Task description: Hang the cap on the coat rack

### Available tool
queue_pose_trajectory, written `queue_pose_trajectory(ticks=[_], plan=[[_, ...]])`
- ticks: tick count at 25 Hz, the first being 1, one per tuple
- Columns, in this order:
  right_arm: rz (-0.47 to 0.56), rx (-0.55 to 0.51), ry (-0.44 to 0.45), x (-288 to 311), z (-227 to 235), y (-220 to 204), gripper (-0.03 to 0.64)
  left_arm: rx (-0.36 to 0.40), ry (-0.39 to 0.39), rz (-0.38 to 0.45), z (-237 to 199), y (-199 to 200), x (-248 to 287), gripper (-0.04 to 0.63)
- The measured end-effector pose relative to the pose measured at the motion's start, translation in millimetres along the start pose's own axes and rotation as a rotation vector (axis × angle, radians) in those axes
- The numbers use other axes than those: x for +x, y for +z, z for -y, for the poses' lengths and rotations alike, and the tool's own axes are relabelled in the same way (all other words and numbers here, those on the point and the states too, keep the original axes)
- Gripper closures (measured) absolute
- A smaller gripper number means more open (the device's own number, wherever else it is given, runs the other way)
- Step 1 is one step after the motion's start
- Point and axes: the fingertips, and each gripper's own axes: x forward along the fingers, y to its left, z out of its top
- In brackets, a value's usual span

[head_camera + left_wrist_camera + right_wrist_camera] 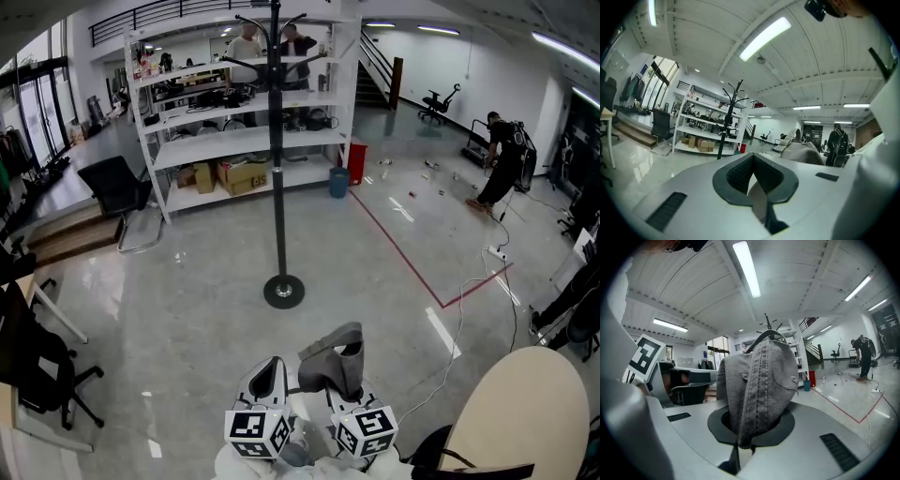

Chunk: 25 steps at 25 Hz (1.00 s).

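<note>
A grey denim cap (334, 362) stands up from my right gripper (349, 382), which is shut on its lower edge. In the right gripper view the cap (759, 380) fills the middle, pinched between the jaws of the right gripper (751, 430). The black coat rack (277, 150) stands on the floor ahead, its round base (283, 292) well beyond both grippers. Its hooks show behind the cap (768, 327). My left gripper (268, 379) sits beside the right one, shut with nothing in it. In the left gripper view the left gripper (753, 180) points toward the rack (725, 123), and the cap (806, 152) shows at the right.
White shelving (234, 117) with boxes stands behind the rack, with two people beyond it. A black chair (117, 187) sits at the left. A red tape line (403, 253) and cables (459, 328) cross the floor to the right, where a person (502, 161) bends. A beige rounded surface (525, 412) lies at near right.
</note>
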Motion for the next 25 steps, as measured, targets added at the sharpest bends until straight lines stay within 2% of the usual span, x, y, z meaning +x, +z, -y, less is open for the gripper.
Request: queue_pose_trajectory(ticks=[8, 25], plan=[[-0.018, 0.003, -0.011, 29.8, 16.8, -2.9, 0.6, -0.011, 0.002, -0.005, -15.9, -3.7, 28.6, 0.594], [-0.007, -0.002, -0.034, 104.6, 48.6, 28.1, 0.6, -0.015, -0.031, -0.019, -44.2, 15.3, 102.5, 0.594]])
